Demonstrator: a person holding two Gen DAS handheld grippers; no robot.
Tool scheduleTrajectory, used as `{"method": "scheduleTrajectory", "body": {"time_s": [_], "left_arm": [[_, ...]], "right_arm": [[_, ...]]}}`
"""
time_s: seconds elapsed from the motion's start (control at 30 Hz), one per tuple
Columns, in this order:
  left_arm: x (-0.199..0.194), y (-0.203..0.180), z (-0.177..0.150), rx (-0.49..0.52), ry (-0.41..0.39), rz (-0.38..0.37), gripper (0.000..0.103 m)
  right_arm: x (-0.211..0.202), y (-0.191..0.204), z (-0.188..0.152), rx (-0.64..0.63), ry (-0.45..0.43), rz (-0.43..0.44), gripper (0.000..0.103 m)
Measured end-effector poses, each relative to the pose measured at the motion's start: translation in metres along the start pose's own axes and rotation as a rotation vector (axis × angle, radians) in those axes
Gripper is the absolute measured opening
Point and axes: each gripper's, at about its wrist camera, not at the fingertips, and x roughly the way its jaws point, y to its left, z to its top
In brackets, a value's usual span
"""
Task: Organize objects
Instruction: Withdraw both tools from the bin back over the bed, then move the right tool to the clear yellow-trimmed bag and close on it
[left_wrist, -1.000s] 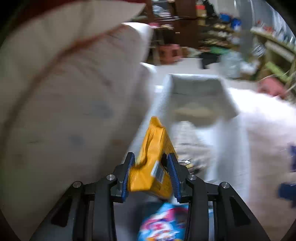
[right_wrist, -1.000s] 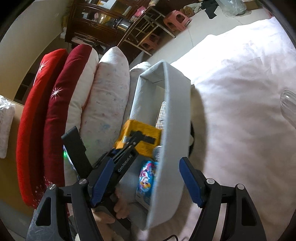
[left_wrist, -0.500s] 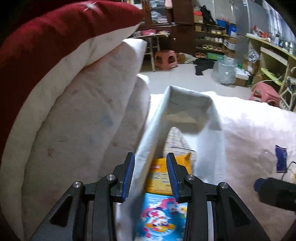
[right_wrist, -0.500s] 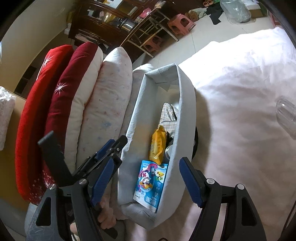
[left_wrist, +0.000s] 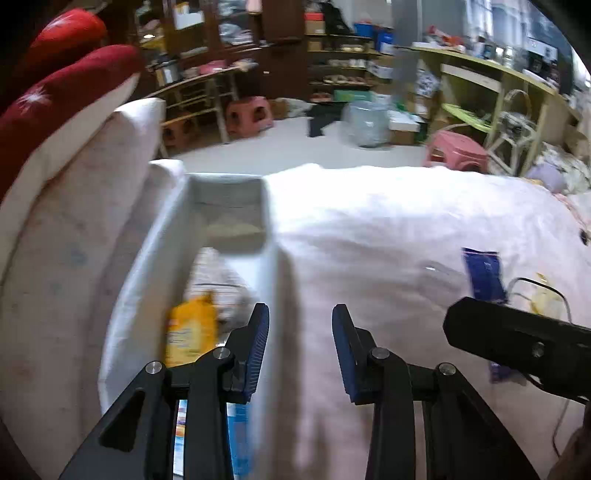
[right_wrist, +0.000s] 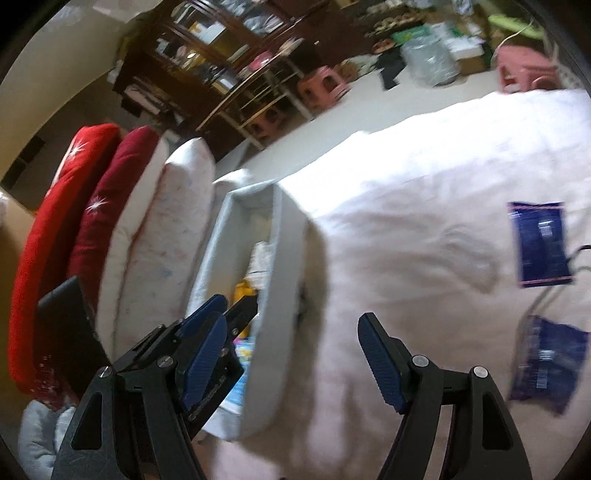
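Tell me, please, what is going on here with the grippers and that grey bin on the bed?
A person is tidying loose items into a long grey fabric bin that sits on the white bedcover beside a row of pillows. A yellow snack packet already lies inside it, along with a colourful packet. Both the left gripper and the right gripper are open and hold nothing. Two dark blue packets are not yet in the bin and lie on the cover to the right.
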Motion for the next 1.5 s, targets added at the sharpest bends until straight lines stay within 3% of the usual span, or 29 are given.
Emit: {"method": "scheduleTrajectory", "body": {"time_s": [0.3, 0.57, 0.7, 0.87, 1.03, 1.13, 1.2, 1.27, 1.43, 1.5], "left_arm": [[0.016, -0.051, -0.005, 0.050, 0.039, -0.094, 0.036], [0.028, -0.088, -0.015, 0.083, 0.081, -0.182, 0.036], [0.030, -0.100, -0.016, 0.106, 0.090, -0.195, 0.036], [0.033, -0.118, -0.013, 0.110, 0.089, -0.219, 0.036], [0.029, -0.144, -0.010, 0.141, 0.080, -0.265, 0.036], [0.024, -0.162, -0.012, 0.179, 0.065, -0.284, 0.036], [0.023, -0.169, -0.015, 0.193, 0.067, -0.299, 0.036], [0.023, -0.173, -0.019, 0.203, 0.067, -0.308, 0.036], [0.028, -0.178, -0.027, 0.212, 0.065, -0.330, 0.036], [0.031, -0.179, -0.029, 0.204, 0.070, -0.352, 0.036]], "right_arm": [[-0.051, -0.056, 0.000, 0.027, -0.063, -0.170, 0.073], [-0.088, -0.114, -0.004, 0.103, -0.097, -0.266, 0.073], [-0.131, -0.143, 0.002, 0.146, -0.175, -0.326, 0.070], [-0.236, -0.184, 0.002, 0.147, -0.304, -0.575, 0.070], [-0.367, -0.217, -0.037, 0.272, -0.488, -0.766, 0.070], [-0.411, -0.220, -0.058, 0.299, -0.538, -0.819, 0.071], [-0.407, -0.216, -0.060, 0.264, -0.514, -0.826, 0.071], [-0.375, -0.212, -0.052, 0.203, -0.455, -0.821, 0.071], [-0.249, -0.207, -0.028, 0.128, -0.298, -0.652, 0.071], [-0.205, -0.203, -0.019, 0.136, -0.274, -0.603, 0.071]]}}
